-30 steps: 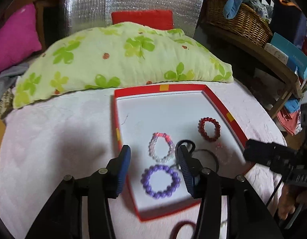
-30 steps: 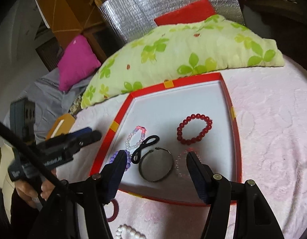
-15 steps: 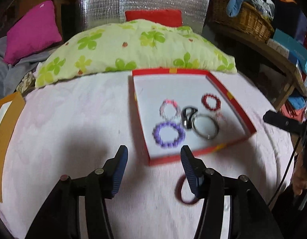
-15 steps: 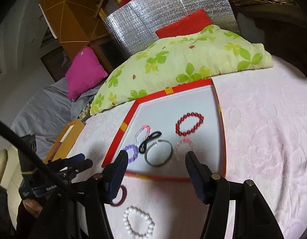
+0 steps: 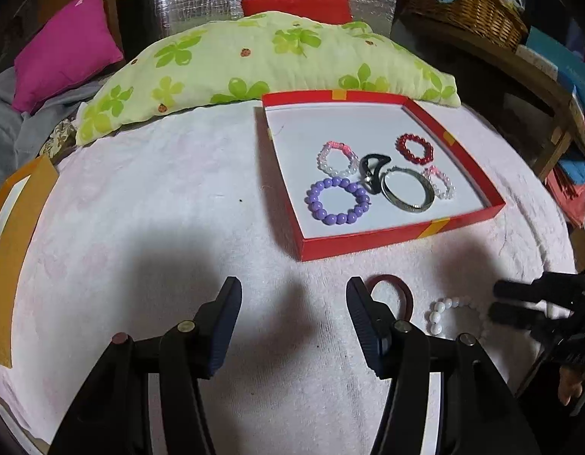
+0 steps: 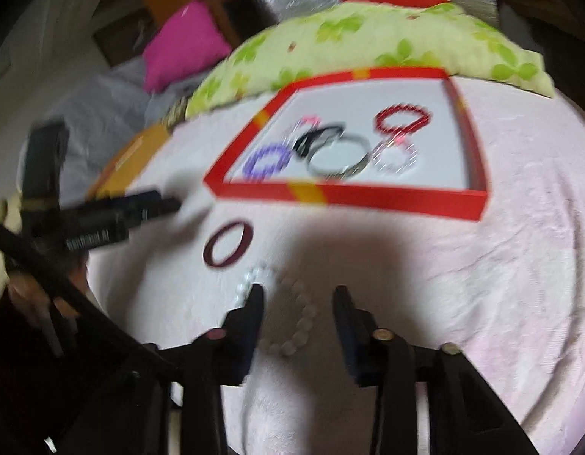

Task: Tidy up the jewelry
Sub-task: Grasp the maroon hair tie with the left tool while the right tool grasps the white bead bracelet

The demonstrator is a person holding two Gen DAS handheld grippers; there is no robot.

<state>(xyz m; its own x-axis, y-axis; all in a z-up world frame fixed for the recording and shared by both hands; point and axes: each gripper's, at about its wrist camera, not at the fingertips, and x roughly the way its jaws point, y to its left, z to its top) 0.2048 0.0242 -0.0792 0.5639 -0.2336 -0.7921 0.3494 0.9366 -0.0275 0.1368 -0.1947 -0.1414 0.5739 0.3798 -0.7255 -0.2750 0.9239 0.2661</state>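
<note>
Hovering open, right gripper [image 6: 298, 294] straddles white bead bracelet [image 6: 298, 324]; label unreadable.

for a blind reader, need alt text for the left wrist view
Open left tongs hover over a pink cloth; ahead, a red tray holds six jewelry pieces, while a maroon ring and white bead bracelet lie outside it.
</note>
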